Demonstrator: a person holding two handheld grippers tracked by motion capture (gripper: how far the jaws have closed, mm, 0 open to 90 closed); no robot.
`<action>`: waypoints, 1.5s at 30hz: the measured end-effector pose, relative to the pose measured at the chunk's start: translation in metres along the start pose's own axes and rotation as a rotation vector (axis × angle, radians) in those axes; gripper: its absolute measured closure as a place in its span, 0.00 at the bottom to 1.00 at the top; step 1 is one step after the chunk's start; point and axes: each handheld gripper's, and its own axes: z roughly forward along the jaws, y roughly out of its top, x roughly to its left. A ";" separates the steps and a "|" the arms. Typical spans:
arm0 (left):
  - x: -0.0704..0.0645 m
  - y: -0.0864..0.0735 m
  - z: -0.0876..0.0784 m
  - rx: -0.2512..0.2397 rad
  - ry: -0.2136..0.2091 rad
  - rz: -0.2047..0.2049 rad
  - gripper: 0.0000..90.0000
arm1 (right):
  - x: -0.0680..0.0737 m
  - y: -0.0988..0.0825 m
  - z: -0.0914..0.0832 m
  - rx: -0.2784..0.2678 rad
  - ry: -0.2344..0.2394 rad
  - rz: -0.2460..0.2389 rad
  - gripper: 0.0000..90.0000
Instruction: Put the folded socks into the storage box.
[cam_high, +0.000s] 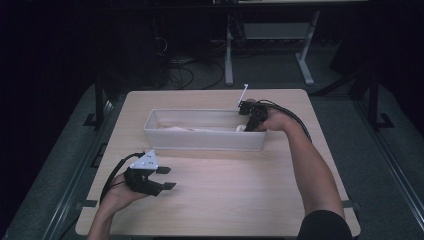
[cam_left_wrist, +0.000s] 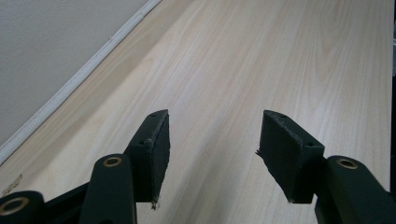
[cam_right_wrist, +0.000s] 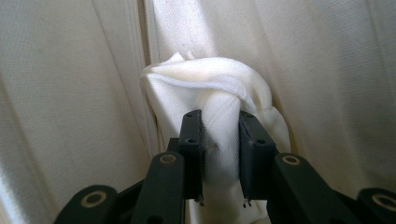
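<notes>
Dim floor surrounded the pale wooden desk (cam_high: 225, 200). Inside the white bin (cam_high: 200, 142), the right tool (cam_right_wrist: 220, 156) had pinched a fold of white cloth (cam_right_wrist: 210, 79) between its jaws, probably to lift it. Well apart, the left tool (cam_left_wrist: 212, 154) gaped empty, waiting.

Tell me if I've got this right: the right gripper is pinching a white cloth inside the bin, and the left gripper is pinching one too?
Half right. The right gripper does pinch the white cloth inside the bin. But the left gripper holds nothing: the left gripper view shows its jaws apart over the bare wooden table.
</notes>
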 end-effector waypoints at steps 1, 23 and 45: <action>0.000 0.000 0.000 -0.003 0.001 0.001 0.48 | 0.000 0.000 -0.001 0.000 -0.003 -0.003 0.81; 0.000 0.000 -0.001 -0.004 -0.001 0.001 0.48 | 0.003 0.001 -0.011 0.002 -0.033 -0.028 0.60; -0.002 0.001 -0.005 -0.013 0.006 0.007 0.48 | 0.013 0.013 -0.007 0.050 -0.030 -0.067 0.93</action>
